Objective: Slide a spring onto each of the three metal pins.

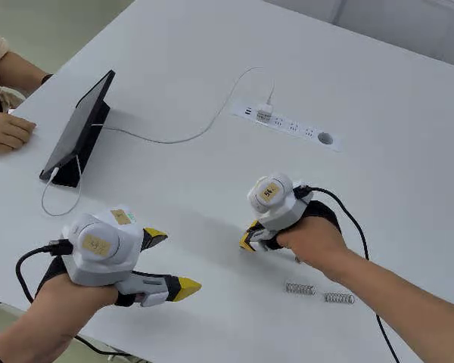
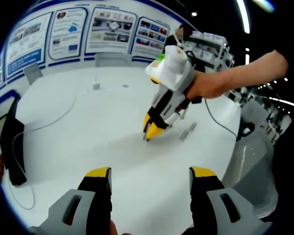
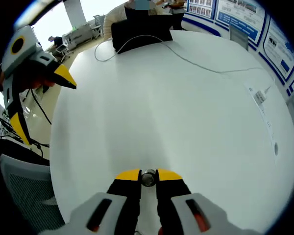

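Looking down in the head view, two springs (image 1: 300, 288) lie flat on the white table (image 1: 212, 68), one next to the other, just beside the person's right arm. The right gripper (image 1: 248, 242) points down with its tips low at the table, near the springs but apart from them. From here I cannot tell what it holds. The left gripper (image 1: 172, 261) is off to the side, its two yellow tips far apart with nothing between them. A black tablet (image 1: 79, 128) stands at the far left. A power strip (image 1: 287, 122) lies further back.

In the left gripper view, the left gripper (image 2: 151, 174) is wide, with bare table between its jaws. The right gripper (image 2: 149, 133) is ahead, tips down by the table, and the springs (image 2: 191, 128) lie just past it.

In the right gripper view, the right gripper (image 3: 148, 175) is almost closed, pinching a small round metal piece (image 3: 148, 178) between its yellow tips. The left gripper (image 3: 43, 103) is at the upper left, spread wide.
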